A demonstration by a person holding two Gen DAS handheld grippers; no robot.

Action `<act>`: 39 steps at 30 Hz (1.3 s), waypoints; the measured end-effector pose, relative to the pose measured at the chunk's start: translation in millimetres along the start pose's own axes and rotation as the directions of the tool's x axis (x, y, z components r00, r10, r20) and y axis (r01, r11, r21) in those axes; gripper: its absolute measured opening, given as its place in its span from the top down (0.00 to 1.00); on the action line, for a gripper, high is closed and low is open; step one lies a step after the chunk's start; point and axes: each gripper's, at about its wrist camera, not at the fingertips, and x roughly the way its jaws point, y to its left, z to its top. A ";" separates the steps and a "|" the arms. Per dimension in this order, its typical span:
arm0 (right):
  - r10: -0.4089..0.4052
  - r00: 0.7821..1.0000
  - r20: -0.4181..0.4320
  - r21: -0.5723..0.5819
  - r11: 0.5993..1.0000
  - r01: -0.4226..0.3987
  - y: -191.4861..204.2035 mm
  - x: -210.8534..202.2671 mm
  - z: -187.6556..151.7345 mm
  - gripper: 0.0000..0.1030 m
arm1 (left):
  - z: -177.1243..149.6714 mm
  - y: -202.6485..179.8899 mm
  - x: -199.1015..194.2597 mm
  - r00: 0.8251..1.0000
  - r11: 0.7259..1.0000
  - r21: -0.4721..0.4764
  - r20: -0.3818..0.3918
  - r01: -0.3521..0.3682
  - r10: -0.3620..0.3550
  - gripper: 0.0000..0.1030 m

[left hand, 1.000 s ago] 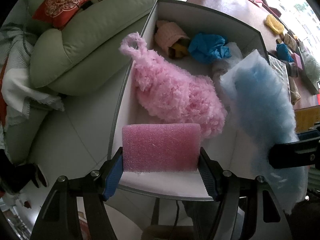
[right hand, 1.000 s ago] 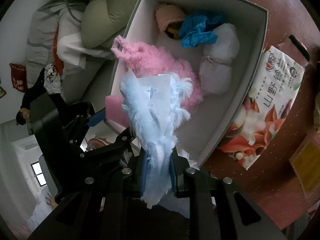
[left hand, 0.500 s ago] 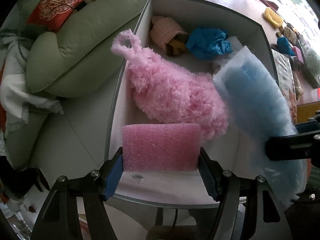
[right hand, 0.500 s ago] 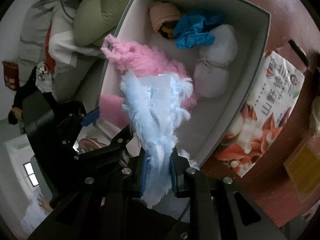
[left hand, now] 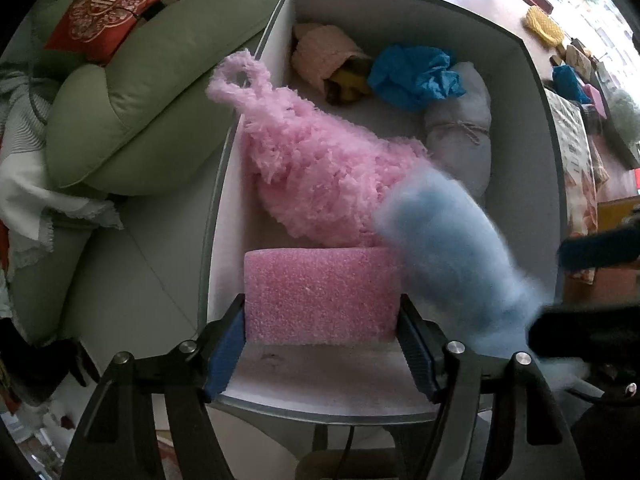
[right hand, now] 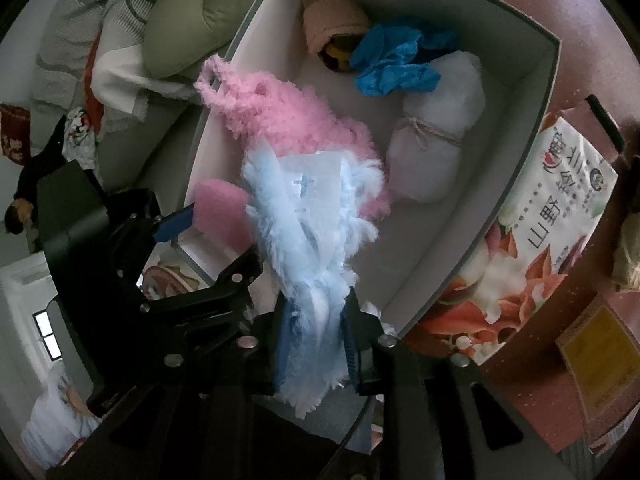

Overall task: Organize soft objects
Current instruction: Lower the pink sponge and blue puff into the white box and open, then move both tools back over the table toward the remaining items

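Note:
My left gripper [left hand: 320,320] is shut on a pink foam block [left hand: 322,294] and holds it over the near corner of the grey box [left hand: 536,80]. My right gripper [right hand: 314,332] has a light blue fluffy cloth [right hand: 304,232] between its pads. Its jaws are opening, though the cloth still fills the gap and touches both pads. In the left wrist view the blue cloth [left hand: 448,256] is blurred and leans against the foam block's right end. In the box lie a pink fluffy bag [left hand: 320,172], a peach knit piece [left hand: 320,56], a crumpled blue sheet [left hand: 412,72] and a white tied bundle [left hand: 460,128].
A green cushion [left hand: 140,80] with a red patch lies left of the box, over white cloth. A printed package [right hand: 540,220] lies against the box's right wall on the red-brown table [right hand: 600,20]. Small yellow and blue items [left hand: 544,28] sit farther back on it.
The blue cloth has dropped lower and leftward until it reaches the foam block, and it is now blurred. The right jaws stand slightly wider. The left gripper keeps its hold.

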 end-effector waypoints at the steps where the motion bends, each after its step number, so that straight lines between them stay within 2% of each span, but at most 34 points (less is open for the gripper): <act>1: 0.002 1.000 0.000 0.001 1.000 -0.002 -0.8 0.5 -0.1 0.55 | -0.1 -0.1 0.1 1.000 1.000 -0.001 0.005 -0.014 0.014 0.30; 3: 0.004 1.000 0.008 0.004 1.000 -0.004 -2.7 -1.0 -0.1 0.21 | 0.1 -1.9 1.2 1.000 1.000 -0.006 -0.001 -0.018 0.018 0.21; 5: 0.004 1.000 0.029 0.010 1.000 -0.004 -4.9 -6.2 -0.7 0.18 | 0.6 -2.6 1.3 1.000 1.000 -0.016 -0.007 0.010 -0.010 0.05; 6: -0.001 0.999 0.038 0.014 1.000 0.001 -6.2 -8.3 -1.0 0.18 | 0.7 -3.6 0.3 1.000 1.000 -0.019 -0.006 0.020 -0.020 0.00; 7: -0.009 0.999 0.049 0.020 1.000 0.008 -8.0 -11.4 -1.3 0.16 | 1.6 -5.3 -1.9 1.000 1.000 -0.019 0.002 0.024 -0.024 0.01; 10: -0.009 0.996 0.089 0.037 0.999 0.005 -14.0 -21.2 -3.2 0.00 | 4.0 -9.8 -5.2 1.000 1.000 -0.015 0.001 0.016 -0.016 0.01; 14: 0.007 0.988 0.157 0.064 0.998 -0.017 -23.9 -42.4 -7.6 0.00 | 10.4 -12.7 -9.9 1.000 1.000 -0.016 0.000 0.017 -0.017 0.01; 17: 0.013 0.979 0.204 0.096 0.995 -0.033 -34.0 -60.9 -9.3 0.00 | 19.0 -13.2 -14.4 0.998 0.998 -0.022 -0.005 0.057 -0.057 0.01; 23: 0.021 0.951 0.309 0.211 0.973 -0.090 -78.1 -105.8 -23.6 0.00 | 38.6 -36.0 -29.3 0.996 0.996 0.033 0.018 0.084 -0.085 0.01; 26: 0.016 0.933 0.360 0.276 0.953 -0.123 -107.2 -128.8 -37.3 0.00 | 48.8 -49.4 -36.2 0.995 0.993 0.067 0.030 0.094 -0.096 0.01; 31: 0.025 0.905 0.425 0.359 0.913 -0.194 -150.0 -153.5 -66.3 0.00 | 64.5 -78.3 -47.5 0.983 0.977 0.110 0.005 0.183 -0.185 0.01; 35: -0.007 0.884 0.468 0.432 0.874 -0.222 -184.4 -166.5 -95.3 0.00 | 68.6 -109.2 -55.1 0.981 0.969 0.154 -0.006 0.195 -0.196 0.01; 39: -0.046 0.874 0.484 0.485 0.845 -0.225 -210.8 -173.9 -118.4 0.00 | 75.9 -138.8 -59.8 0.984 0.963 0.202 -0.011 0.178 -0.180 0.01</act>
